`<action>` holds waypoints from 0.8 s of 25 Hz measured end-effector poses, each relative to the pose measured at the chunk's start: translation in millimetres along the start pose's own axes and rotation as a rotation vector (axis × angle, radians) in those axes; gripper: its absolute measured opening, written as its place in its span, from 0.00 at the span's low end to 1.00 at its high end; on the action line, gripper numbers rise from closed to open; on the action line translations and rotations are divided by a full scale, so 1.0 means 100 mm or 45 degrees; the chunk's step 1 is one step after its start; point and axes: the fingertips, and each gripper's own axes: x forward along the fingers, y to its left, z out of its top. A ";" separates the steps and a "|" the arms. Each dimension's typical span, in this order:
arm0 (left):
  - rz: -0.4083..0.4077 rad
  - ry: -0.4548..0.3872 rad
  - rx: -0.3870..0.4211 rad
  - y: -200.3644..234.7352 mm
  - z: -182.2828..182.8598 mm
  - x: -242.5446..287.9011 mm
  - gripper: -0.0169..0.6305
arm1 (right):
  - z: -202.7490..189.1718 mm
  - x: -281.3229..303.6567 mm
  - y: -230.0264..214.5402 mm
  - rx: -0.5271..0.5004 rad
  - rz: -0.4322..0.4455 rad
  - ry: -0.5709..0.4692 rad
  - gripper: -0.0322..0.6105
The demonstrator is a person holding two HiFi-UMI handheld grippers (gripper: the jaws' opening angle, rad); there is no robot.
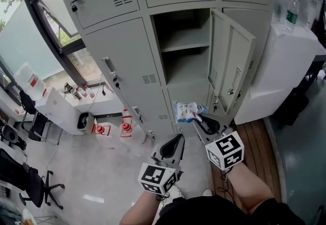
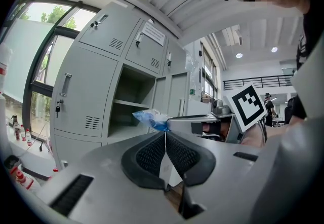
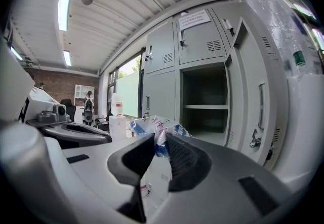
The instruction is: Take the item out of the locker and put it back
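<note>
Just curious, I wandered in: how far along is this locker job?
Done: the locker door stands open and the blue-and-white packet is out, in front of the bare compartment. In hand: the right tool grips the packet. Still to do: putting it back inside. The left tool is shut, empty.

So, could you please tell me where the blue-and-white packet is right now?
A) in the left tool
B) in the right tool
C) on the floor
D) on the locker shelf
B: the right tool pinches the packet in front of the open locker.
</note>
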 end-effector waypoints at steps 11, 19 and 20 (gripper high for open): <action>-0.078 -0.006 0.017 0.42 0.11 0.00 0.06 | 0.09 0.36 0.10 0.008 -0.075 0.005 0.24; -0.177 0.014 0.047 0.71 0.14 -0.03 0.05 | 0.19 0.66 0.18 0.021 -0.159 -0.018 0.24; -0.188 0.019 0.051 0.75 0.14 -0.03 0.05 | 0.20 0.69 0.18 0.026 -0.170 -0.021 0.24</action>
